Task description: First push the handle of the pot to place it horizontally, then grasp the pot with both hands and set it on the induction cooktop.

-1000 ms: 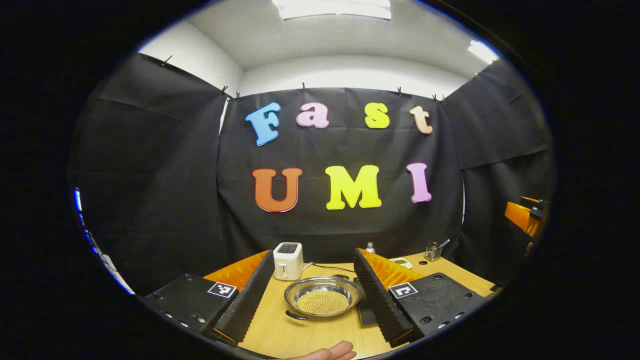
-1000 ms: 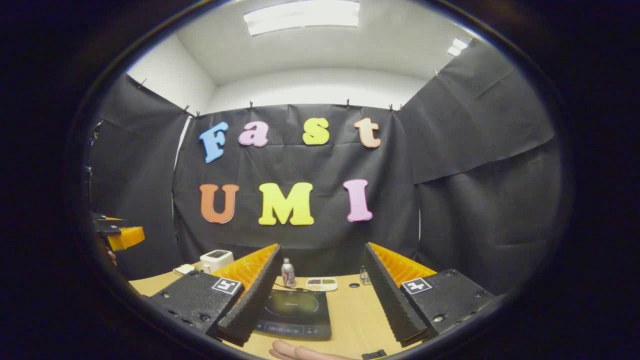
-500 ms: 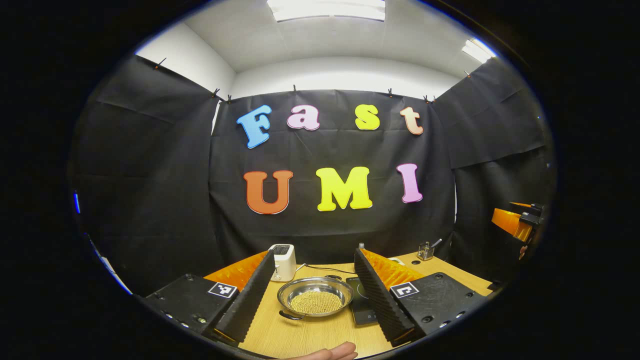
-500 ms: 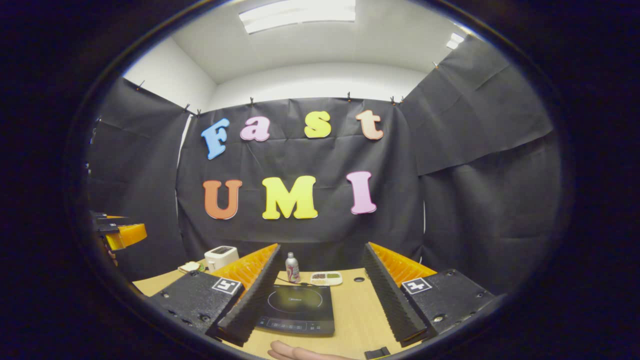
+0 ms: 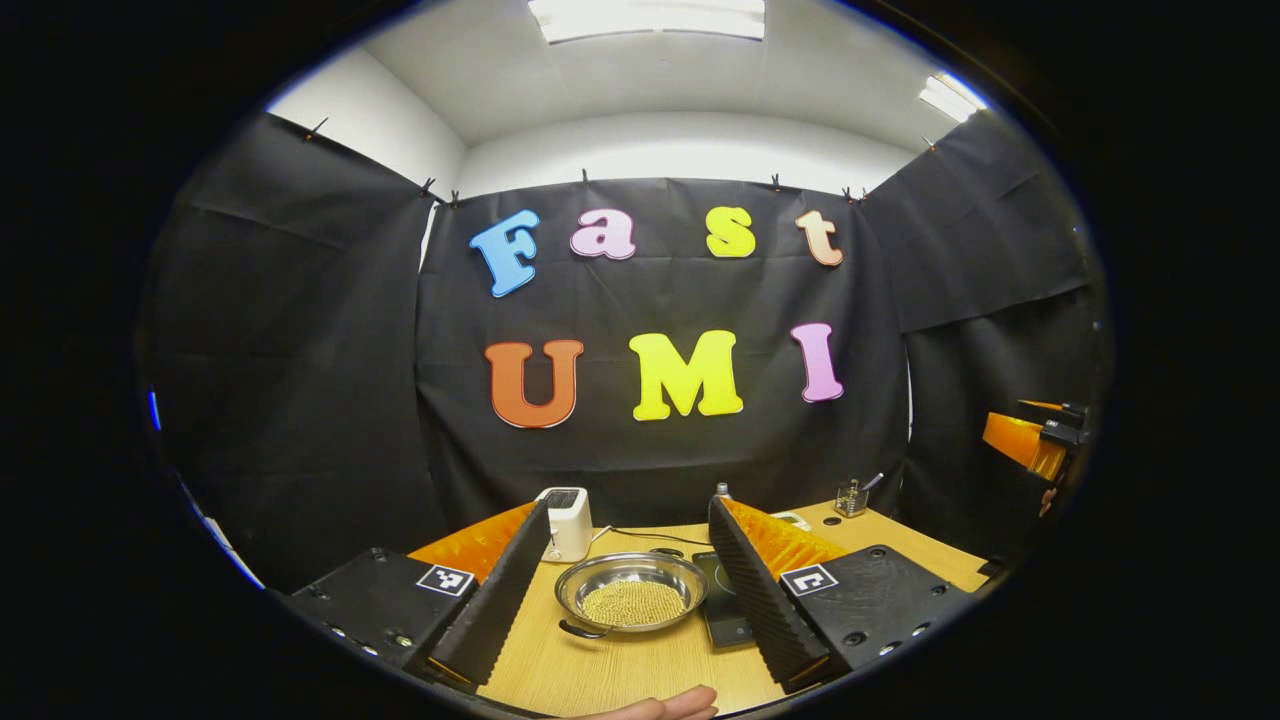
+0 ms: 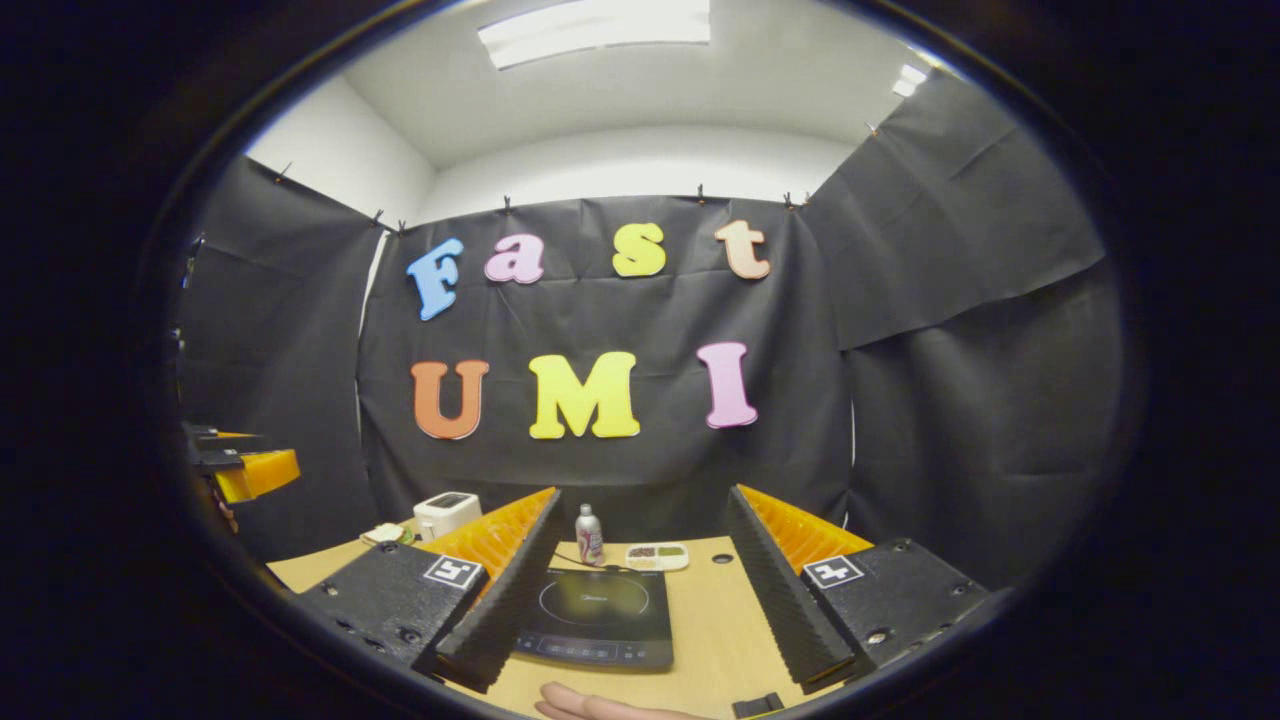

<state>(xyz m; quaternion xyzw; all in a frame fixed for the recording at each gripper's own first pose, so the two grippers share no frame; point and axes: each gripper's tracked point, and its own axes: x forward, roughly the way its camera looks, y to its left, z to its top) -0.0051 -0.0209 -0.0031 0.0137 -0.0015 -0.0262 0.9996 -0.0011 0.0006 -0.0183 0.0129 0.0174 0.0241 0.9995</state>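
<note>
Both tongs, left tongs [image 5: 620, 600] and right tongs [image 6: 640, 590], we hold wide open and empty, ready to reach. Our pot [image 5: 631, 596] of small yellow beans sits on the bench [image 5: 600, 675], just beside the induction cooktop [image 6: 597, 612], not yet on it.

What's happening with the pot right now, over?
Both grippers, left gripper and right gripper, open, above the table. Pot on the table, beside the induction cooktop, handle angled toward the camera, untouched. Nothing in the way.
</note>
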